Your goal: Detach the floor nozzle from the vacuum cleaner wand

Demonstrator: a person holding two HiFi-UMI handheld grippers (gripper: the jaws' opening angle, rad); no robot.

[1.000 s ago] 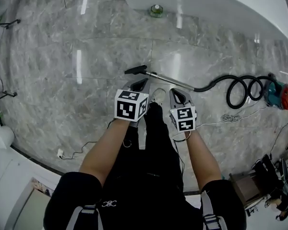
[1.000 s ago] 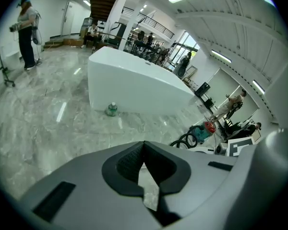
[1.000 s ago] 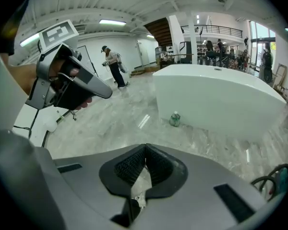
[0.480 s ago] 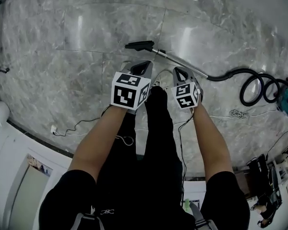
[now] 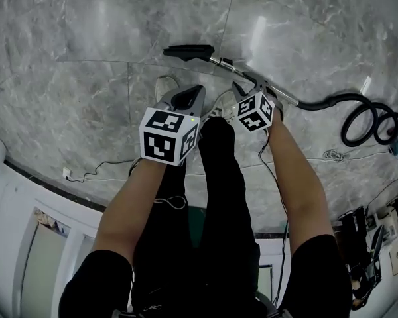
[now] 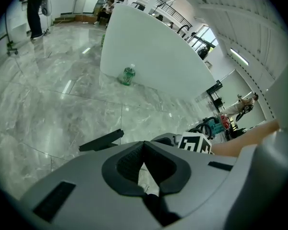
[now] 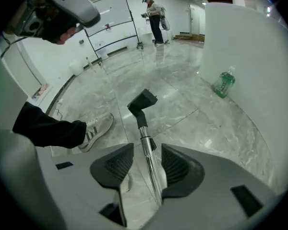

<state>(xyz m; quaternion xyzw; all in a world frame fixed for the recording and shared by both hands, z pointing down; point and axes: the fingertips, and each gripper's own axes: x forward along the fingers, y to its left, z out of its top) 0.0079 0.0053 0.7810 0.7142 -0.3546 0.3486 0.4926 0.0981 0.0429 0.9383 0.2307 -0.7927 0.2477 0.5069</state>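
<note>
The right claw [image 7: 146, 167] is being opened, and the metal wand [image 7: 147, 147] is seen between its parted jaws, unclamped. The left claw [image 6: 145, 159], nearer and to the left, is kept closed on nothing. The wand is laid on the marble floor [image 7: 182, 114], with the black floor nozzle [image 7: 143, 100] attached at its far end.

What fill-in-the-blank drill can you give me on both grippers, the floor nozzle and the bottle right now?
1. The left gripper has its fingers ____, with nothing between them.
2. The right gripper, its fingers opening, has the metal ____ between them.
3. The floor nozzle is coloured ____.
4. The lone bottle is coloured ____.

Missing words: shut; wand; black; green.
</note>
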